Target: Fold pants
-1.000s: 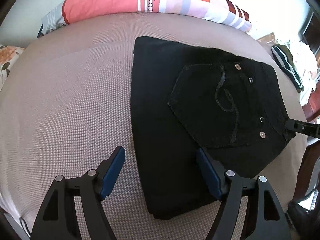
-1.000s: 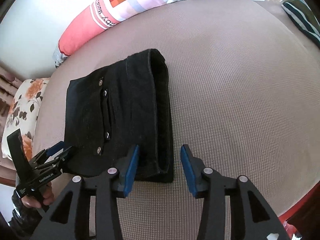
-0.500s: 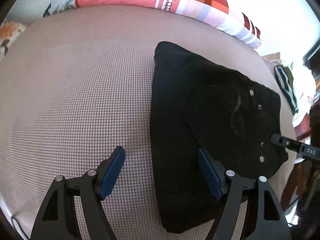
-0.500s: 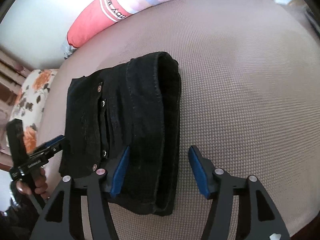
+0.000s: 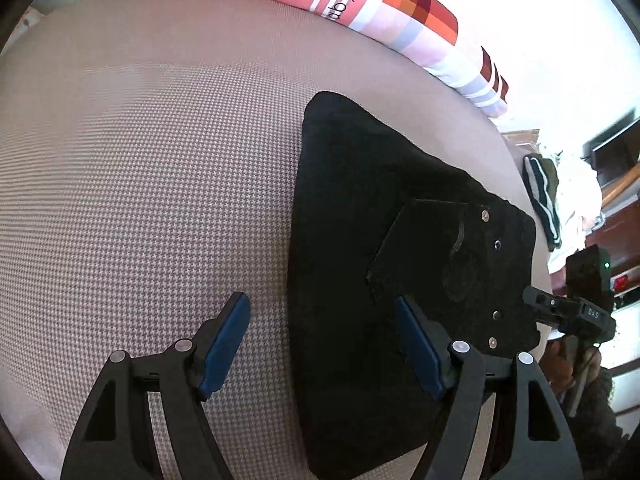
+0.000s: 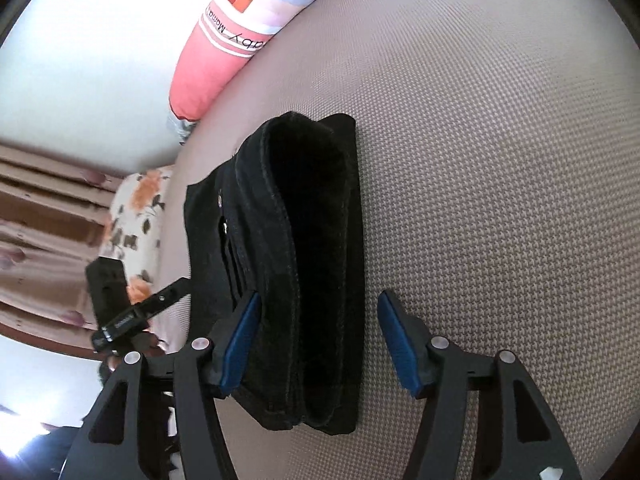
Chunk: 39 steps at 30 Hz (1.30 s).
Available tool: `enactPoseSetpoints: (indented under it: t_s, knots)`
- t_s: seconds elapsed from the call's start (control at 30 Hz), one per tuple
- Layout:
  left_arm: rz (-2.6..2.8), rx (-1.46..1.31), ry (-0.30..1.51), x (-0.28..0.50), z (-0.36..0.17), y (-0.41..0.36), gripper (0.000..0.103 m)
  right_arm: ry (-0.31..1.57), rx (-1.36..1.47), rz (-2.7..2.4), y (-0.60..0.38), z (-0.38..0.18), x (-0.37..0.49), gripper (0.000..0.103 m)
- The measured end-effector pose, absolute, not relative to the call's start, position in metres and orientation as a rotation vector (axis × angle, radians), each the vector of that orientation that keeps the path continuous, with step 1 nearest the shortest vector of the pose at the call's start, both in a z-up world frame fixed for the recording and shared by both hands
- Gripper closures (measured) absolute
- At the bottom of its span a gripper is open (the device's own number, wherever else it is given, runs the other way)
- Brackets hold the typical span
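Black pants (image 5: 352,240) lie folded into a thick packet on the beige bed, back pocket and rivets facing up. My left gripper (image 5: 322,348) hangs open over the packet's left edge, one pad above bare bed and the other above the cloth. In the right wrist view the pants (image 6: 316,216) show their rolled fold edge. My right gripper (image 6: 320,344) stands open astride that fold, and its pads do not press on it. Each gripper shows in the other's view: the right gripper (image 5: 568,312) at the waistband side, the left gripper (image 6: 140,312) at the packet's far side.
A long pink and checked bolster (image 5: 360,12) lies along the bed's far edge by the white wall. A floral pillow (image 6: 136,216) sits at one end, and a striped dark garment (image 5: 540,200) at the other. Beige bed cover (image 6: 500,160) stretches beside the pants.
The right gripper's jaws have widened and it has come down closer over the pants' fold edge. The left gripper has rolled and shifted, so the pants now sit further right in its view.
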<state>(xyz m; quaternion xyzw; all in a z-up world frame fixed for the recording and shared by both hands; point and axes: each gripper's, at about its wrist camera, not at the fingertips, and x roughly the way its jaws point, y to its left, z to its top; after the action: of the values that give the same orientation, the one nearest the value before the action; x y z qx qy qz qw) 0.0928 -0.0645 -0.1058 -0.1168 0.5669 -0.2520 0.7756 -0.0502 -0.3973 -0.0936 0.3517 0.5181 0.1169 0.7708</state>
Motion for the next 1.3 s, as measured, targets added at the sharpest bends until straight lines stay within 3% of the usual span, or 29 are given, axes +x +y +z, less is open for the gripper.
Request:
enactPoseSetpoints:
  t_s: [0.43, 0.57, 0.83, 0.93, 1.1, 1.3]
  knots:
    - [-0.647, -0.374, 1.279, 0.1, -0.11, -0.067, 0.028, 1.142, 0.802, 0.4, -0.4, -0.102, -0.034, 0.044]
    - [-0.684, -0.406, 1.288, 0.103, -0.112, -0.06, 0.028, 1.184, 0.813, 0.408, -0.407, -0.106, -0.035, 0.055]
    - [-0.716, -0.431, 1.281, 0.109, -0.114, -0.063, 0.028, 1.181, 0.863, 0.48, -0.412, -0.115, -0.029, 0.058]
    - [-0.701, -0.414, 1.267, 0.111, -0.113, -0.069, 0.038, 1.172, 0.841, 0.506, -0.403, -0.113, -0.021, 0.058]
    - [-0.624, -0.316, 1.226, 0.106, -0.112, -0.075, 0.067, 1.146, 0.825, 0.464, -0.389, -0.111, -0.016, 0.061]
    - [-0.553, -0.199, 1.18, 0.094, -0.106, -0.086, 0.074, 1.108, 0.806, 0.348, -0.385, -0.107, -0.031, 0.067]
